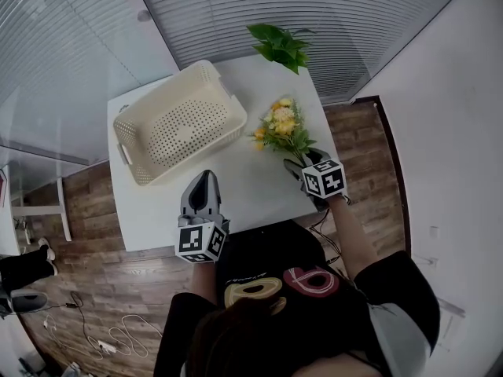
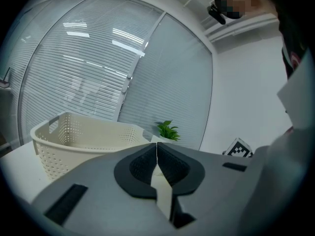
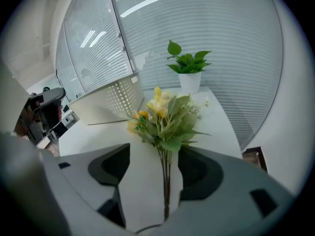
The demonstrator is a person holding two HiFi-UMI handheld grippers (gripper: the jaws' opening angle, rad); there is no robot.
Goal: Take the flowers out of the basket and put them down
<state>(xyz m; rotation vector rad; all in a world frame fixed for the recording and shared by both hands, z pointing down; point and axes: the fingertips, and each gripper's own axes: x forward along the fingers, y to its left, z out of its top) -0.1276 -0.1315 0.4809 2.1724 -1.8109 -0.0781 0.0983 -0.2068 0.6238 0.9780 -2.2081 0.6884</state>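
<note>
My left claw [image 1: 206, 179] and right claw [image 1: 303, 164] are grey shells with black pads. Each bears a cube [image 1: 201, 242] of black-and-white square markers at its end away from the table [image 1: 251, 199]. My black short-sleeved shirt [image 1: 271, 246] shows one yellow and one red oval.

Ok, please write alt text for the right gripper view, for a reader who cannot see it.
The right gripper has its jaws wide apart around the stems of a yellow flower bunch lying on the white table, without gripping them. Behind stand a cream basket and a potted plant.

closed gripper [image 2: 156, 162] before basket [image 2: 83, 139]
</note>
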